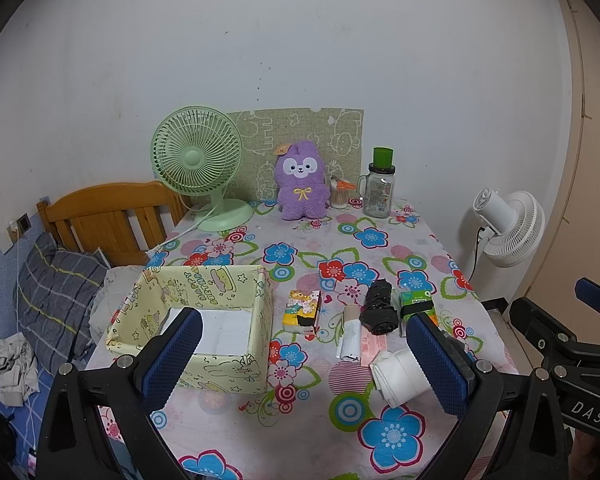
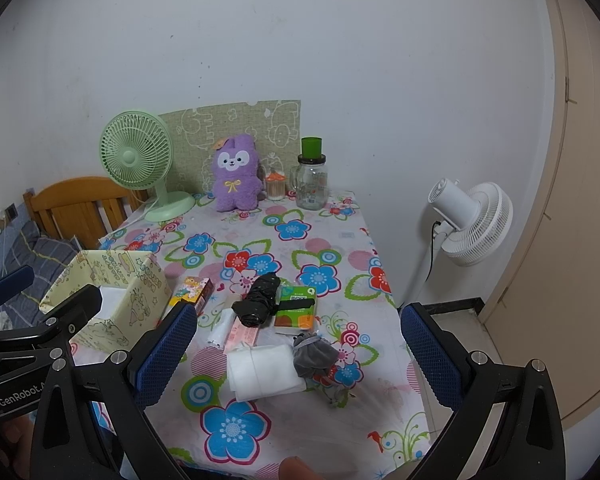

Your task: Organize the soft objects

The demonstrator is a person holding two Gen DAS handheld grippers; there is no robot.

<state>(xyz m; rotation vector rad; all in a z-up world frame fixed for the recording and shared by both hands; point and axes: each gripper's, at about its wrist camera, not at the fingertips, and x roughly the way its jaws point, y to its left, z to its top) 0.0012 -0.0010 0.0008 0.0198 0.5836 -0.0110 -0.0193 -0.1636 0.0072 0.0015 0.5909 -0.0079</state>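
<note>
Soft objects, namely a white folded cloth, a grey pouch and a black roll, are found loose on the bench beside the yellow box, while left tongs and right tongs are held wide apart, gripping nothing.

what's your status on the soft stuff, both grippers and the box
Left gripper open, right gripper open, both empty above table. Soft items unsorted: white cloth, grey pouch, black bag roll. Yellow box open at left, path clear.
</note>
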